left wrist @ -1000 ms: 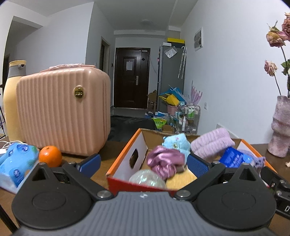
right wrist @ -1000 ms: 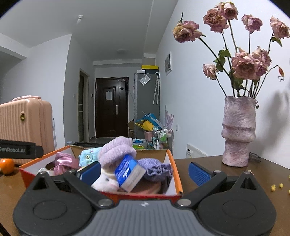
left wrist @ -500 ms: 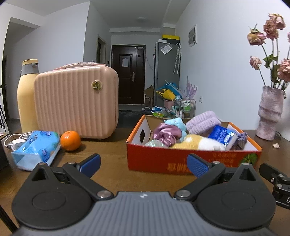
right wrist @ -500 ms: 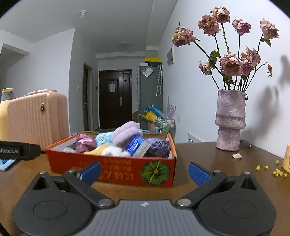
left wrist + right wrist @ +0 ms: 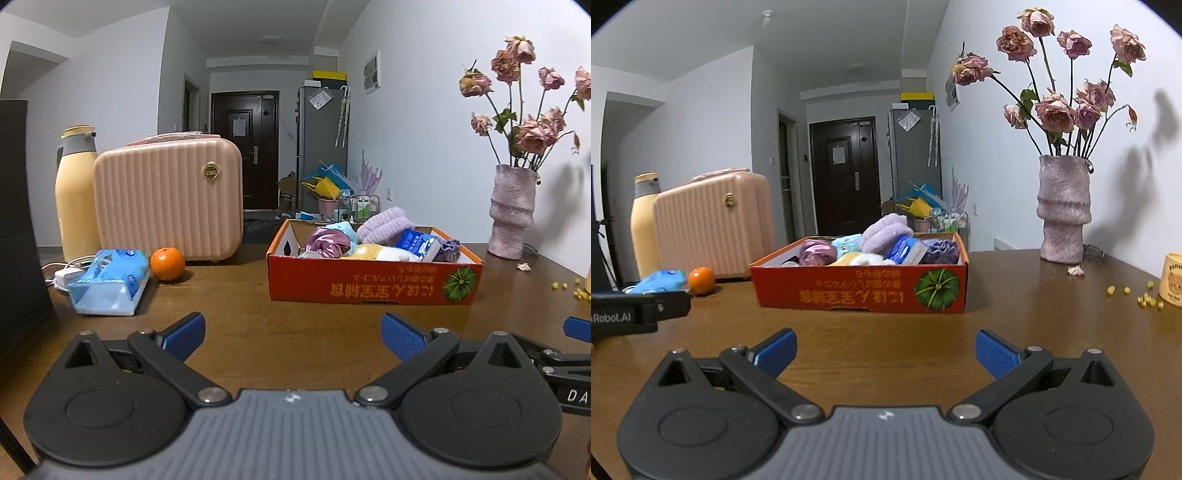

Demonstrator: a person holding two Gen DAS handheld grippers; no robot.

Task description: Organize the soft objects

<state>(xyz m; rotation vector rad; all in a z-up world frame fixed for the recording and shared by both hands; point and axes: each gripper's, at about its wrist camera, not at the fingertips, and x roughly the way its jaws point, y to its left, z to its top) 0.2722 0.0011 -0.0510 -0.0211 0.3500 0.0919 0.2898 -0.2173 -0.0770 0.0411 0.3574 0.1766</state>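
Judging from how things lie, the sorting looks close to finished: the soft objects sit piled inside the orange cardboard box [image 5: 373, 286] on the counter [image 5: 295, 325], and no loose plush or cloth shows outside it. Both the left gripper [image 5: 291, 332] and the right gripper [image 5: 884, 347] hover low over bare wood, well short of the box, fingers spread wide and holding nothing. Counting what shows above the rim: one lilac fuzzy roll [image 5: 884, 232], one pink satin scrunchie [image 5: 327, 240], one light-blue plush [image 5: 846, 243], one yellow-and-white plush [image 5: 380, 253], one purple cloth [image 5: 940, 251], one blue packet [image 5: 417, 242]. Outside the box lie one tissue pack [image 5: 109, 282] and one orange [image 5: 167, 264]; whether the soft tissue pack should go in too is unclear.
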